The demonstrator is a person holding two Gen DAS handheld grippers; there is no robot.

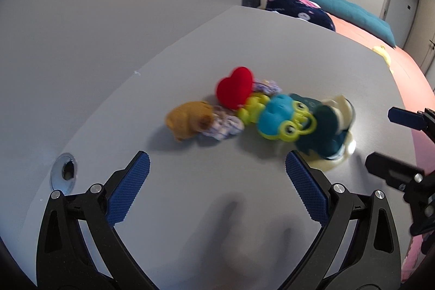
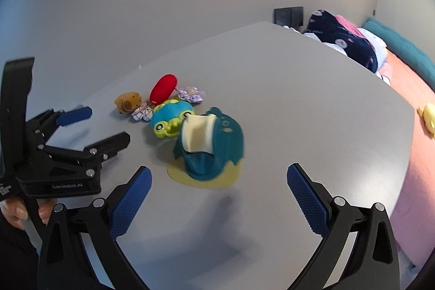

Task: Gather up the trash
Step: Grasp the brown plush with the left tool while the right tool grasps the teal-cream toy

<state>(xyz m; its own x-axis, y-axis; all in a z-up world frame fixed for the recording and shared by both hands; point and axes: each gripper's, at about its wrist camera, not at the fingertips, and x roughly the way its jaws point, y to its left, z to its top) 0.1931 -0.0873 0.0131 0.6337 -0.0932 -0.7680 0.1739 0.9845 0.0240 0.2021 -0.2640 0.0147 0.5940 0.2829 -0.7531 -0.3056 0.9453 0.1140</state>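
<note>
A cluster of small things lies on the grey table [image 1: 244, 40]: a red heart plush [image 1: 235, 90], a brown plush animal [image 1: 187, 121], a blue and green frog toy [image 1: 280, 121], a teal and cream plush [image 1: 323, 132] and two checked fabric bows [image 1: 225, 127]. My left gripper [image 1: 217, 162] hovers open just in front of them, holding nothing. The right gripper [image 1: 379, 139] comes in from the right edge. In the right wrist view the teal plush [image 2: 214, 148] sits straight ahead of my open, empty right gripper [image 2: 218, 175]. The left gripper [image 2: 107, 125] stands open left of the frog toy [image 2: 171, 121].
A metal cable hole [image 1: 64, 173] is set in the table at the left. Beyond the far edge is a bed [image 1: 380, 40] with a navy blanket [image 1: 293, 4], a teal cushion [image 1: 353, 10] and a yellow toy [image 2: 428, 117]. A grey wall [image 1: 108, 4] runs along the table's left side.
</note>
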